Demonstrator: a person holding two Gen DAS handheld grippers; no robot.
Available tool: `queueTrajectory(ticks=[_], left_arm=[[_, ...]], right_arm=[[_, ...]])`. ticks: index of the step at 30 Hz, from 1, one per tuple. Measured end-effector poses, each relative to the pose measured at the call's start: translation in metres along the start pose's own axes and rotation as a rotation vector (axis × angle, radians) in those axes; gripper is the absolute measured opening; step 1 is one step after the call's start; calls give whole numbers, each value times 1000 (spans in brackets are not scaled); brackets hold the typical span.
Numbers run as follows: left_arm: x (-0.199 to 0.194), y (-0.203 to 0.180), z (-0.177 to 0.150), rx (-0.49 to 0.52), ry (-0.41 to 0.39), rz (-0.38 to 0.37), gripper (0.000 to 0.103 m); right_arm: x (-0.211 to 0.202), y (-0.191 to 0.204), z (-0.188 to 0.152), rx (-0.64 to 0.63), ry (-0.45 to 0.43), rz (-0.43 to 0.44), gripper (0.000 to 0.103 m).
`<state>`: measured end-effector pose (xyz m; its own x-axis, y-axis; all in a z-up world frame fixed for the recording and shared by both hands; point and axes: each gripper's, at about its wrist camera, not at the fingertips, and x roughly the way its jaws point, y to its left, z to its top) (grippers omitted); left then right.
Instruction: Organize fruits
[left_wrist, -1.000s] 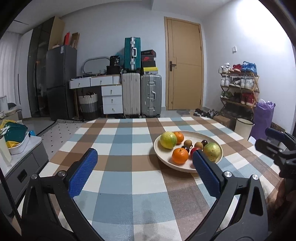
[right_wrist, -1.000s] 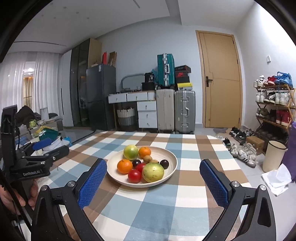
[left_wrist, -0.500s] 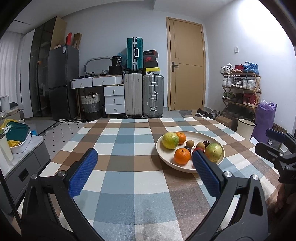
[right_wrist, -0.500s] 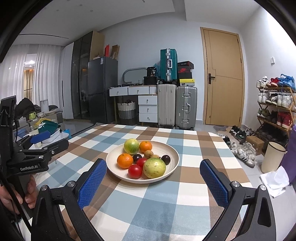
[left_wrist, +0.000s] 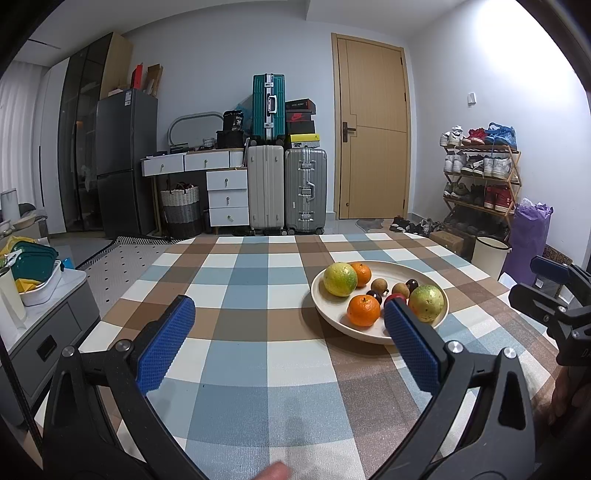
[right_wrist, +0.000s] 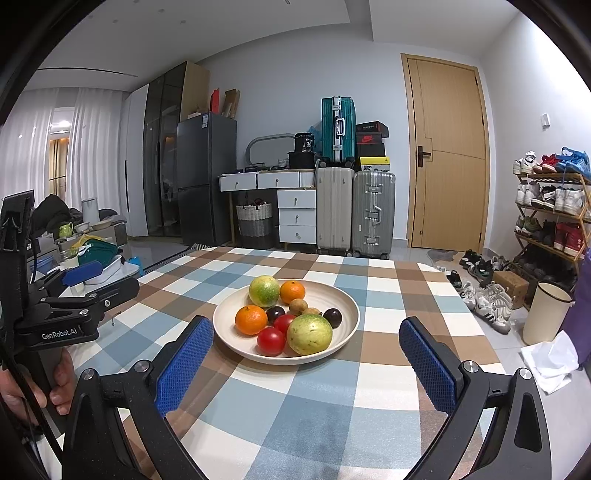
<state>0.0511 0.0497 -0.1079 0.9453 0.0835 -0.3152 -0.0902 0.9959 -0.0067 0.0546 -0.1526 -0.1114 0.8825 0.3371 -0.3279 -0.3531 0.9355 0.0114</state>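
Note:
A cream plate (right_wrist: 343, 295) sits on the checked tablecloth and holds two oranges (right_wrist: 251, 319), two green-yellow citrus fruits (right_wrist: 309, 333), red tomatoes (right_wrist: 271, 341), dark plums (right_wrist: 333, 317) and small brown fruits (right_wrist: 297, 306). The plate also shows in the left wrist view (left_wrist: 413, 269). My right gripper (right_wrist: 306, 354) is open and empty, just in front of the plate. My left gripper (left_wrist: 284, 332) is open and empty, to the left of the plate, its right pad (left_wrist: 410, 339) overlapping the plate's near rim.
The checked table (left_wrist: 251, 280) stretches left and far of the plate. A low cabinet with a basin (left_wrist: 40, 284) stands left of the table. A bin (right_wrist: 546, 314), shoes and a shoe rack (right_wrist: 546, 221) are on the right. Suitcases (right_wrist: 354, 210) and a door stand behind.
Both grippers have tilted up or drawn back slightly, so the plate sits lower in both views. Both stay open and empty. The fruits have not moved.

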Motion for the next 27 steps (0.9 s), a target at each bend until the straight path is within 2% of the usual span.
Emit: queueTrajectory(ticks=[27], left_arm=[[3, -2, -2, 2, -1, -9, 102]], right_arm=[[0, 0, -1, 1, 1, 0, 103]])
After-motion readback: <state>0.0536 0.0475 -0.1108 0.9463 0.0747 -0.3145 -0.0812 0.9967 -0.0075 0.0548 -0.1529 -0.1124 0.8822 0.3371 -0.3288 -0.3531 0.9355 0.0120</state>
